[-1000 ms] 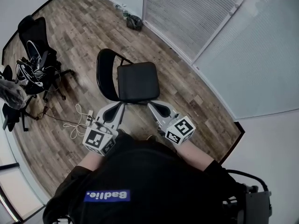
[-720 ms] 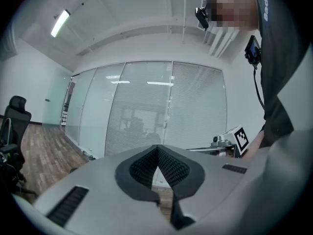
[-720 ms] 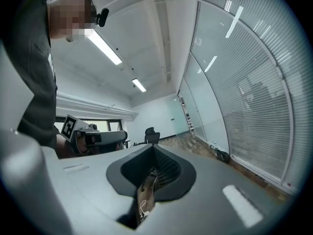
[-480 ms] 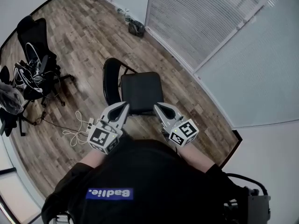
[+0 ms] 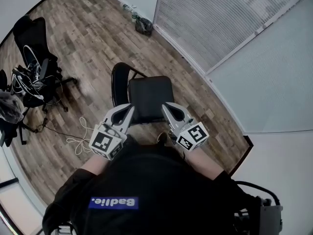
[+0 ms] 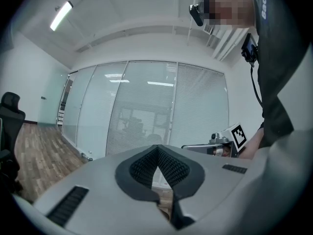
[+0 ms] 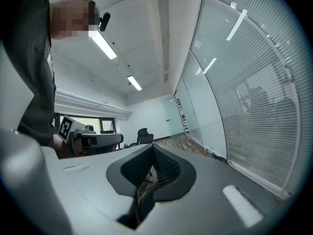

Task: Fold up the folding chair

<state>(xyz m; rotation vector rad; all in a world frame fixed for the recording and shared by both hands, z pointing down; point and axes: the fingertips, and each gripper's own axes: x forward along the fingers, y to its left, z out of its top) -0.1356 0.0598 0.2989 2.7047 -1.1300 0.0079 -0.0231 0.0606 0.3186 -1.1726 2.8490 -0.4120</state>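
Note:
The folding chair stands unfolded on the wood floor, with a black seat (image 5: 150,97) and a black looped backrest (image 5: 117,81) on its left side. My left gripper (image 5: 128,109) is shut and holds nothing; its tip shows over the seat's near left corner. The right gripper (image 5: 167,106) is also shut and empty, its tip over the near right corner. Whether either one touches the seat cannot be told. The left gripper view shows closed jaws (image 6: 157,154) with the right gripper (image 6: 217,145) beside them. In the right gripper view the jaws (image 7: 153,152) are closed too.
Black office chairs (image 5: 33,65) draped with cables stand at the left. A white cable and power strip (image 5: 80,137) lie on the floor near my left gripper. A glass wall with blinds (image 5: 215,18) runs along the right, with a dark bag (image 5: 142,25) at its foot.
Both grippers have moved forward toward the chair, from short of it to over the seat's near edge. The chair now sits closer in the head view. Both jaws stayed shut.

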